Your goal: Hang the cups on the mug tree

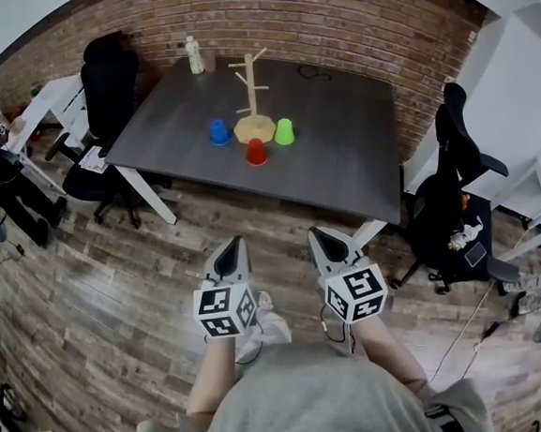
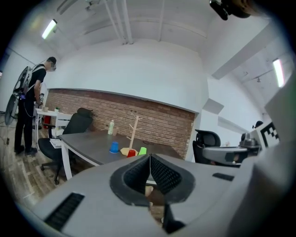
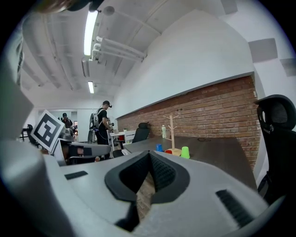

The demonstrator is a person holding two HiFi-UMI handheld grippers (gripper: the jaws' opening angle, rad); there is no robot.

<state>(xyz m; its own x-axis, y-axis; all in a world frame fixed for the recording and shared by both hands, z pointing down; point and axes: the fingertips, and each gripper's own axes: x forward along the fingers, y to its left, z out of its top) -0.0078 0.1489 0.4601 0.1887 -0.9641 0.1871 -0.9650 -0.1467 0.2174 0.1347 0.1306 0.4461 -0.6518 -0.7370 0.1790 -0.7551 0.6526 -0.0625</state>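
- Head view shows a dark grey rectangular tabletop (image 1: 340, 148) across the wood-plank floor (image 1: 118, 299), well apart from the person.
- The pale wooden mug tree (image 1: 252, 97), with upward-slanting pegs, stands upright near the tabletop's middle. Every peg is bare.
- The left gripper (image 1: 235, 245) and right gripper (image 1: 320, 236) hover side by side over the floor, short of the tabletop. In each gripper view the ribbed black fingers (image 2: 137, 175) are clenched together on nothing.
- Three small cups stand just beside the tree's base: a blue plastic cup (image 1: 219, 131) at its left, a red plastic cup (image 1: 256, 151) in front, and a green plastic cup (image 1: 284, 131) at its right. None is hung yet.
- The cups look light, thin-walled and smooth, so they are likely to slip or buckle under a hard squeeze.
- No handles show, so a gentle pinch across the side wall seems best, leaving the mouth free for a peg.
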